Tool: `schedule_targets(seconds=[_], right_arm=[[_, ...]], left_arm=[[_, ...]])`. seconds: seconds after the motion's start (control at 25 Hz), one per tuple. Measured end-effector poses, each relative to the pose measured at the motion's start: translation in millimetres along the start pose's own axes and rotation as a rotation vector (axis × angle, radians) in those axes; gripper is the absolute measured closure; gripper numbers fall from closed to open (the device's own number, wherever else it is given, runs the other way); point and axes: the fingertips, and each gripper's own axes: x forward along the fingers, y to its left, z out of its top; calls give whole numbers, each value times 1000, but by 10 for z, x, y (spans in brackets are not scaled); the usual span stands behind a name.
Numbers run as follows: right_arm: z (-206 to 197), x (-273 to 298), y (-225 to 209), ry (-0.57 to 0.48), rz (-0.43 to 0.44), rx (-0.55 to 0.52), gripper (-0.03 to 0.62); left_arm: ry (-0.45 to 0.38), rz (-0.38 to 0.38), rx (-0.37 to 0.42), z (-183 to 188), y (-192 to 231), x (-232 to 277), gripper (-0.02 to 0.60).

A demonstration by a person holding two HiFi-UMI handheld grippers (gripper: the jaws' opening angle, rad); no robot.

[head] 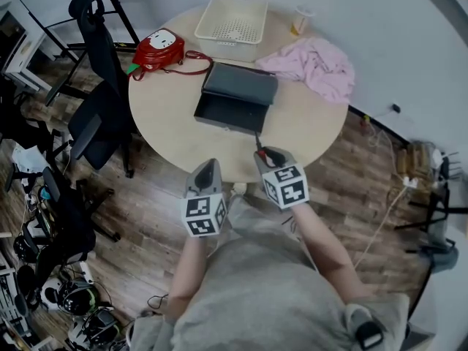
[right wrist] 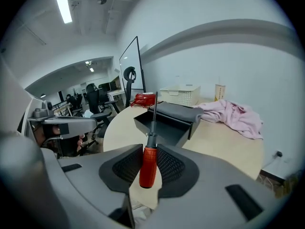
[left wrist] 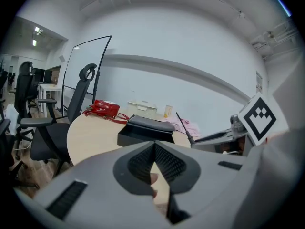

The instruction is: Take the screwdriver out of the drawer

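A black box with its drawer point(head: 228, 114) pulled open toward me sits mid-table. My right gripper point(head: 269, 154) hovers over the table's near edge, a little in front of the drawer, and is shut on the screwdriver point(right wrist: 148, 165) by its red handle. The thin shaft points up and away, toward the drawer point(right wrist: 164, 124). The left gripper point(head: 210, 168) hangs beside it at the table edge, jaws shut with nothing between them. In the left gripper view the screwdriver shaft point(left wrist: 184, 127) juts up from the right gripper point(left wrist: 224, 136), with the box point(left wrist: 143, 130) behind it.
On the round wooden table point(head: 168, 123) are a white basket point(head: 232, 19), a red bag point(head: 157, 50), a pink cloth point(head: 314, 63) and a cup point(head: 300, 19). A black office chair point(head: 99, 101) stands at the left. Cables and gear lie on the floor.
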Motion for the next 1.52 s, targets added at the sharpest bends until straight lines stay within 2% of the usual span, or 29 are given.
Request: schedule_targets(seconds=[0.44, 1.52], right_arm=[[-321, -377, 103, -56, -8, 25, 503], [-239, -456, 180, -78, 8, -4, 505]], left_arm=[[-1, -7, 11, -255, -200, -321, 581], [2, -9, 24, -262, -269, -307, 581]])
